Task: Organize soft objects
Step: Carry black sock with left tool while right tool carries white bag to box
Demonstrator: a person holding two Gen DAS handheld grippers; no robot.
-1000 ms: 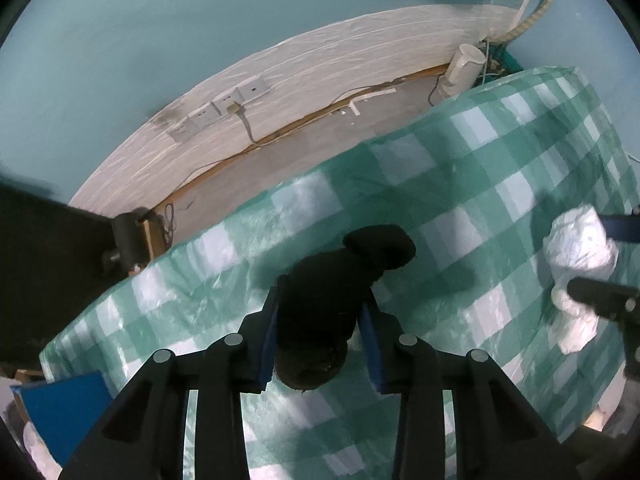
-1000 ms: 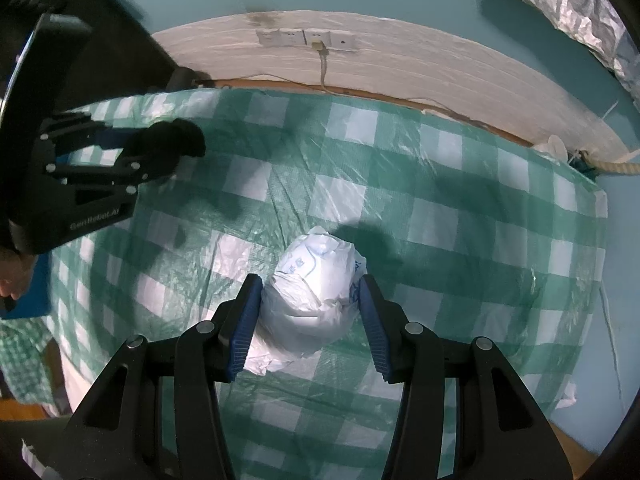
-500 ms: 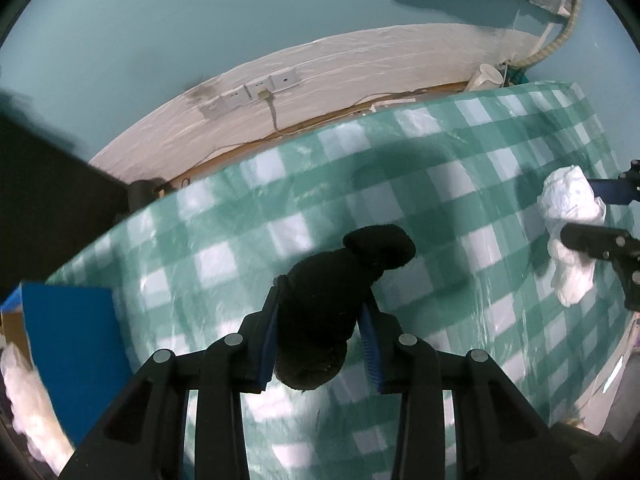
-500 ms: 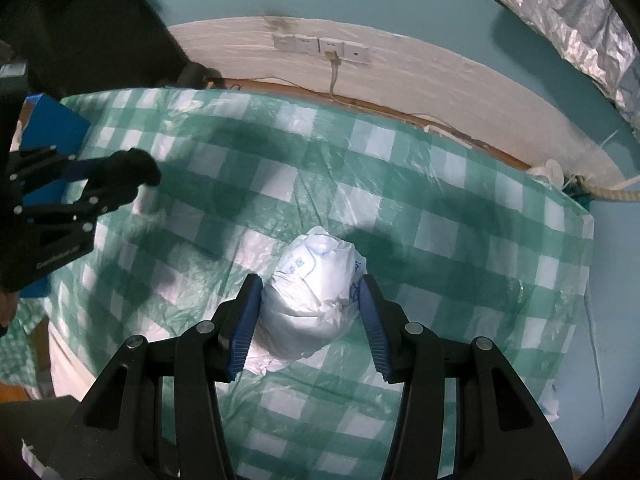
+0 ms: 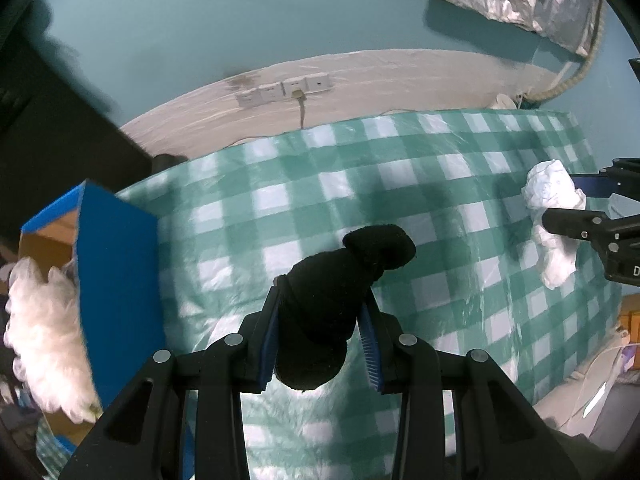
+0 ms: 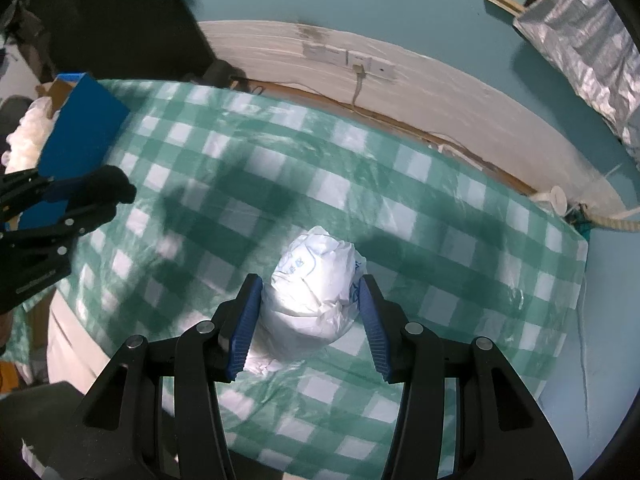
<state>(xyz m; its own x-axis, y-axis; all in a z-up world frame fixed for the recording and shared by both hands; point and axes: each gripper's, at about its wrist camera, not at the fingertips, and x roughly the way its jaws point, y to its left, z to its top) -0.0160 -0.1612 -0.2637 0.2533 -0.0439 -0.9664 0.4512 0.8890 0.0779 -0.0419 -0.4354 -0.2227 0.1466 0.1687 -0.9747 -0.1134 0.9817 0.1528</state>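
My left gripper (image 5: 322, 300) is shut on a black soft bundle (image 5: 336, 304) and holds it above the green checked tablecloth (image 5: 420, 208). It also shows at the left edge of the right wrist view (image 6: 86, 194). My right gripper (image 6: 310, 284) is shut on a white crumpled plastic bag (image 6: 316, 288) held above the cloth; the bag also shows at the right of the left wrist view (image 5: 554, 208). A blue box (image 5: 116, 264) stands at the table's left end, with a white fluffy thing (image 5: 44, 336) in it.
A wall with a socket strip (image 5: 286, 88) and a cable runs behind the table. A dark cabinet (image 6: 120, 12) stands at the far left. Silver foil (image 6: 588, 36) hangs at the upper right. The table's right edge (image 6: 580, 280) drops to teal floor.
Both grippers have lifted and pulled back from the table with their loads. The left gripper has swung left, bringing the blue box and the white fluffy thing into view.
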